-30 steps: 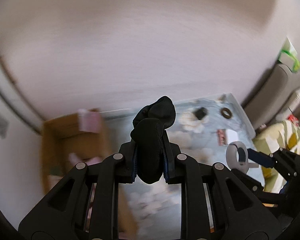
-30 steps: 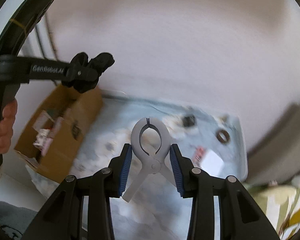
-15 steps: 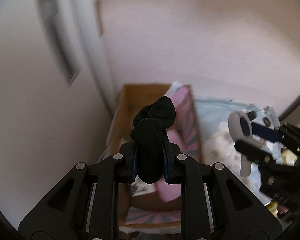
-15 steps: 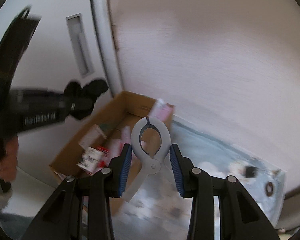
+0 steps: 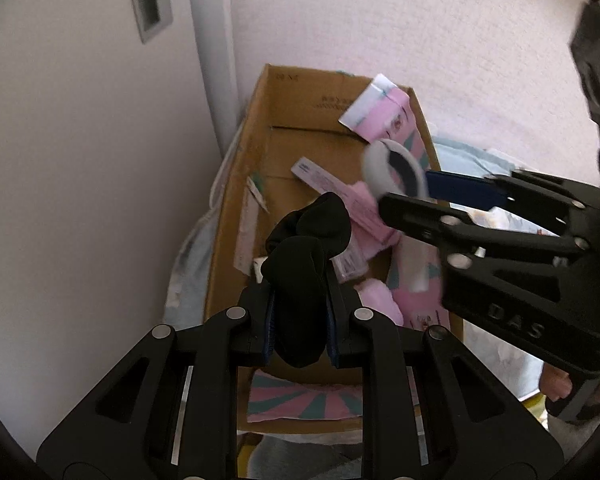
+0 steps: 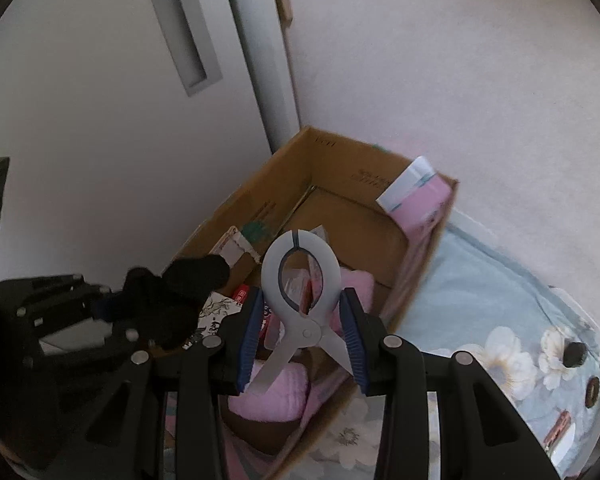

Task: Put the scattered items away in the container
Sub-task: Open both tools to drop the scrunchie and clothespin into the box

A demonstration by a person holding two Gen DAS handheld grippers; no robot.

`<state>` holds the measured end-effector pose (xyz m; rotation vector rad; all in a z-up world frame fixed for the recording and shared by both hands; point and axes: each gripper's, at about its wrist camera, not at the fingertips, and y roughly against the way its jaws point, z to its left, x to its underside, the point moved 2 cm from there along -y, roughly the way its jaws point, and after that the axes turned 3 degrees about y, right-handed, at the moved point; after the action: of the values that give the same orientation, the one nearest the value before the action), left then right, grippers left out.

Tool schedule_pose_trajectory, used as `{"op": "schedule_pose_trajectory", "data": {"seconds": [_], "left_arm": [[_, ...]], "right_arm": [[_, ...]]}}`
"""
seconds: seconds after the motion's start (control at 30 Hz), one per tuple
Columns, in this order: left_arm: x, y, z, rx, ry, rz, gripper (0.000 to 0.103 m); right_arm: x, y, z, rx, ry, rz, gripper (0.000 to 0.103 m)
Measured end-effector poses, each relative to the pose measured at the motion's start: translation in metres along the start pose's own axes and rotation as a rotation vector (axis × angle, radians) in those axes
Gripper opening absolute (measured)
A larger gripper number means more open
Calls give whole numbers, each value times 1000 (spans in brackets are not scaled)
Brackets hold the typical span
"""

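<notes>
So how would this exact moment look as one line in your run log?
left tongs: shut on black cloth | right tongs: shut on grey clip | both over cardboard box | nothing released yet

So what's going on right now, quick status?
Left gripper shut on black cloth. Right gripper shut on grey clip. Both over cardboard box. Nothing blocking.

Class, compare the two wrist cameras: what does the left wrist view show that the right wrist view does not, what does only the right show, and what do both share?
Only the left wrist view: the pink and teal striped card at the box's near wall, and a hand under the other tool.

Only the right wrist view: the floral cloth with small items still scattered on it.

Both: the cardboard box, the left gripper shut on the black cloth bundle, and the right gripper shut on the grey clamp, both over the box.
</notes>
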<state>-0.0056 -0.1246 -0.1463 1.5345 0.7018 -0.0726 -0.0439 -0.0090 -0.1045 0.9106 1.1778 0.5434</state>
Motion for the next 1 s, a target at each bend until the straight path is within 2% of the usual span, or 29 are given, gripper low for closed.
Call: {"op": "schedule_pose_trajectory", "data": {"seconds": [0.4,0.47,0.5,0.53,0.6,0.67,0.8,1.0], "left_arm": [[2,-13,-10,22,-3,18,17],[2,-9,-11,82,-1,7,29],[2,-7,-11,110,2,0,48],[1,-4,-12,121,3,-10,73],[1,6,-13,119,2,-56,92],[0,13,-11,115,3,-81,95],[0,14,-5,108,18,-72,95],[1,13,1,130,59,-54,95]], "right_arm": [[-10,-20,-4,-25,-19,9,36],[-12,-19,-4,-36,-19,4,36],[-13,-18,-3,-52,-21,3,37],[-15,-17,-3,-63,-23,0,37],[-17,-14,-4,-63,-40,-16,48],[-19,-9,-8,-62,-72,-43,59],[-20,3,-19,-89,-136,-100,68],[-14,6,-25,-99,-176,-102,69]]}}
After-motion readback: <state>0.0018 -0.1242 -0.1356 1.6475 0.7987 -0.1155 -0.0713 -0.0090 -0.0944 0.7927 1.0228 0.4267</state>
